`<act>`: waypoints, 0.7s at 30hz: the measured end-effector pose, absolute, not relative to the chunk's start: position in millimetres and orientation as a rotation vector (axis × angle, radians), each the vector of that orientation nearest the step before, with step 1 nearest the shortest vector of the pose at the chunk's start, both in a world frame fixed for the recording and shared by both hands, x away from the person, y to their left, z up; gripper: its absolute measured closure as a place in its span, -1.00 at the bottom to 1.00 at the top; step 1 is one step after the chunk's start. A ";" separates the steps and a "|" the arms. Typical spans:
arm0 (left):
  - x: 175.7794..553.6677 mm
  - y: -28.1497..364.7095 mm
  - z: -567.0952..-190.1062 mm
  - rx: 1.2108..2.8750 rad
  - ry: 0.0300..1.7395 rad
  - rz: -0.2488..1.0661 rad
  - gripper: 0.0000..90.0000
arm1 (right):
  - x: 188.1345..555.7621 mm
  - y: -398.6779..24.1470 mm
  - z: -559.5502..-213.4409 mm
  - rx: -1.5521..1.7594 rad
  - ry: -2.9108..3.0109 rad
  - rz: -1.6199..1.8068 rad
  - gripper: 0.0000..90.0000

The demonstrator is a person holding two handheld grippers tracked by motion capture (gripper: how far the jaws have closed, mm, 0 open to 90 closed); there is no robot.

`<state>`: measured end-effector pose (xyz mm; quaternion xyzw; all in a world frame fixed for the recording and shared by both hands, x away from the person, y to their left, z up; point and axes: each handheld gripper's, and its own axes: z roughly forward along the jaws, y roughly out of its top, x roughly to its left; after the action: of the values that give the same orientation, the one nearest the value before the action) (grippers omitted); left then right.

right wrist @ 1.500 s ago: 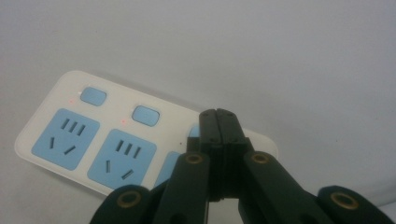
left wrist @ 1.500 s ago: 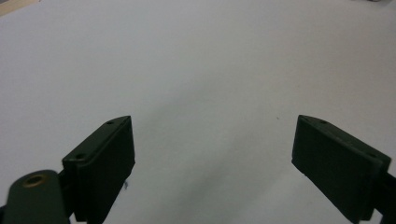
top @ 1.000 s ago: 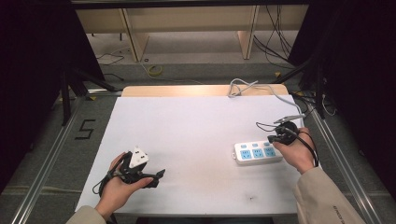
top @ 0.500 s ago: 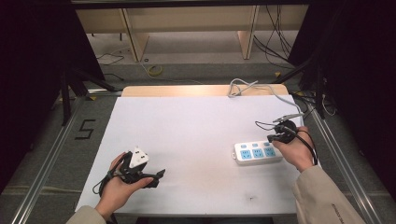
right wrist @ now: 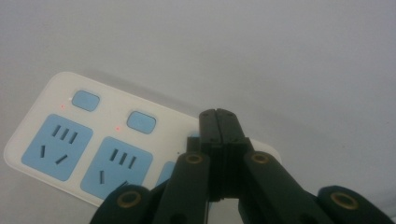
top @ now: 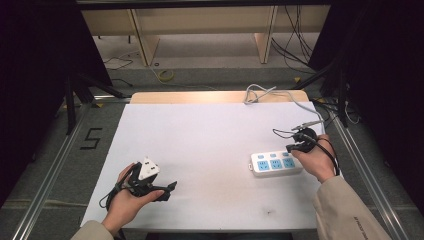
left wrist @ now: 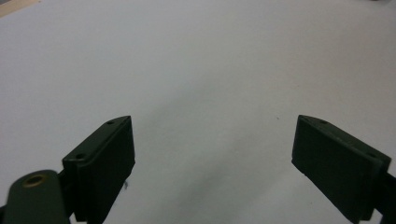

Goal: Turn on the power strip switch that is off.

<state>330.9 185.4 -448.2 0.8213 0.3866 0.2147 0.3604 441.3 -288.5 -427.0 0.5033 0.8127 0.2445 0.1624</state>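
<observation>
A white power strip (top: 275, 163) with blue sockets and blue buttons lies flat at the right of the white table; in the right gripper view the power strip (right wrist: 93, 140) has small red lights beside two buttons. My right gripper (top: 294, 148) is shut, and its closed tips (right wrist: 218, 114) sit over the strip's right end, hiding the third button there. Whether they touch it I cannot tell. My left gripper (top: 167, 189) rests low at the front left, far from the strip. Its jaws stand wide open (left wrist: 212, 135) over bare tabletop with nothing between them.
The strip's white cable (top: 300, 107) runs from its right end to the table's back edge and coils there. The white tabletop (top: 210, 140) spreads between the two hands. Shelving legs and loose cables stand on the floor behind the table.
</observation>
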 end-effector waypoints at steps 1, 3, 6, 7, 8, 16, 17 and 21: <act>330.9 185.4 -448.2 2.118 0.996 0.553 -0.72 | 441.6 -288.5 -427.1 1.435 2.318 0.696 1.00; 331.0 185.3 -448.4 2.116 0.996 0.554 -0.72 | 442.0 -288.4 -426.9 1.441 2.320 0.695 1.00; 331.0 185.3 -448.2 2.117 0.992 0.556 -0.71 | 442.8 -288.3 -427.1 1.443 2.322 0.695 1.00; 330.9 185.2 -448.2 2.116 0.995 0.555 -0.71 | 443.0 -288.3 -427.3 1.443 2.324 0.692 1.00; 331.0 185.3 -448.2 2.117 0.993 0.556 -0.71 | 443.3 -288.2 -427.6 1.448 2.326 0.688 1.00; 330.8 185.2 -448.1 2.115 0.995 0.557 -0.71 | 445.7 -287.1 -428.4 1.454 2.335 0.675 1.00; 330.8 185.1 -448.1 2.116 0.994 0.556 -0.71 | 445.9 -287.1 -428.2 1.454 2.335 0.673 1.00; 330.9 185.1 -448.1 2.116 0.994 0.556 -0.71 | 446.8 -287.0 -427.3 1.453 2.335 0.672 1.00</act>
<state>330.9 185.1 -448.1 0.8212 0.3857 0.2159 0.3610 446.8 -287.0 -427.3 0.5071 0.8148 0.2345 0.1545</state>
